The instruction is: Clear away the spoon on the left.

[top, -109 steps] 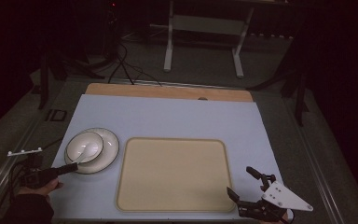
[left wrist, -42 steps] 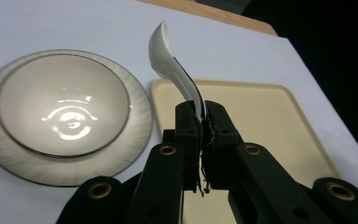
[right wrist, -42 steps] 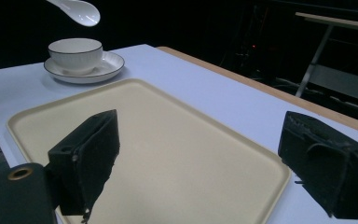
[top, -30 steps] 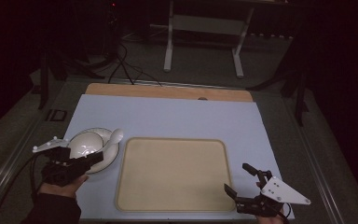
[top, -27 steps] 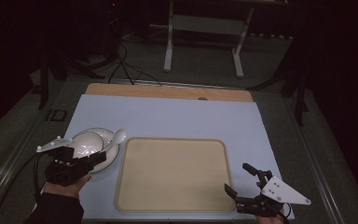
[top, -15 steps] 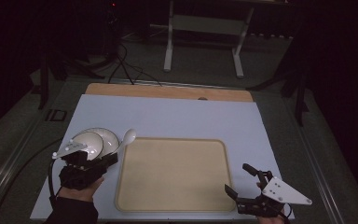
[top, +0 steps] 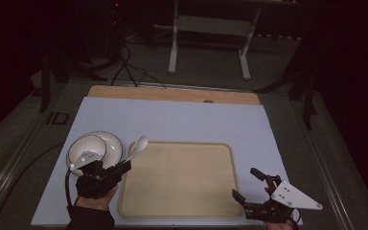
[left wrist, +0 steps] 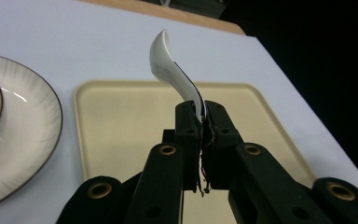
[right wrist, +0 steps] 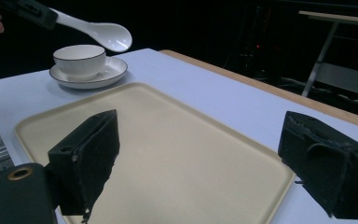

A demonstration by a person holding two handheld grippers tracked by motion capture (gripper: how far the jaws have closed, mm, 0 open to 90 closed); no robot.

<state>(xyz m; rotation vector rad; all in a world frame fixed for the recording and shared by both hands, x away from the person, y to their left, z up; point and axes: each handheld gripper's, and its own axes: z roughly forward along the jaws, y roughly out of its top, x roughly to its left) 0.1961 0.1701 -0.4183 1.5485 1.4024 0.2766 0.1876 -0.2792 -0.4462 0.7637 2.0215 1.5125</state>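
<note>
Holding a white spoon (left wrist: pixel 172 74) by its handle, the left tongs (top: pixel 124 166) are clamped tight on it; the bowl end juts up and away, clear of every surface. In the high view the spoon (top: pixel 138 145) hangs over the near-left of the bench (top: pixel 182 120), between the saucer (top: pixel 115 148) and the left rim of the beige tray (top: pixel 179 211).

Changes noted: 3.6 s back, the left tongs lay low at the saucer's near-left edge, with no spoon raised. 1 s back, the spoon was already lifted and stood over the saucer beside the cup (top: pixel 87 148). It has since travelled right and nearer, and slightly lower, to the tray's edge. Cup and saucer have not shifted.

The right tongs (top: pixel 250 189) stand apart with nothing between them, parked at the tray's near-right corner, unmoved across all frames.

Assessment: the pickup is complete and the carry is in hand; the spoon appears bound for the tray. Placement is not yet done. The next move likely calls for lowering the spoon onto the tray before release.
</note>
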